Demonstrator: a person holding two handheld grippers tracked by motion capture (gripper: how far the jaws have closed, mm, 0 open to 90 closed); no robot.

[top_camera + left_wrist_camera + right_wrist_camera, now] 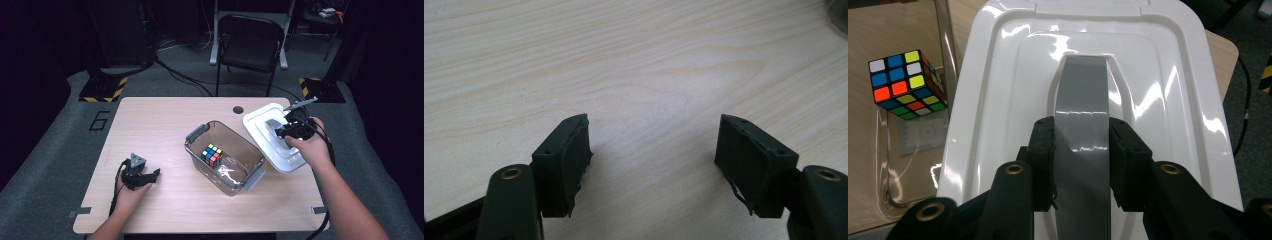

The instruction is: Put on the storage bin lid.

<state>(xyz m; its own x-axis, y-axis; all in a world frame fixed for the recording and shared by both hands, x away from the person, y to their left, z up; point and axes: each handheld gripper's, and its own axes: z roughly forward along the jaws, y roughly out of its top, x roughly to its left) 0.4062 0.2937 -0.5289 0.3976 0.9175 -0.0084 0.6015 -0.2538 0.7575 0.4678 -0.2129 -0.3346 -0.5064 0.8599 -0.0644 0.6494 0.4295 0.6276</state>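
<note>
The right gripper (1082, 165) pinched the grey handle (1081, 107) of the white lid (272, 134), which lay tilted at the surface's right edge — the open clear box (225, 156) sat just to its left. The left gripper (654, 155) stood spread, empty, well apart.

The left gripper (150, 176) sits low near the person's side, held in the left hand (131, 192), forearm entering from the bottom edge. Its jaws stand apart with nothing between the pads (574, 160). The right forearm reaches forward and inward; the right hand (311, 146) carries the right gripper (1080, 145), jaws clamped on a grey handle (1081, 100).
</note>
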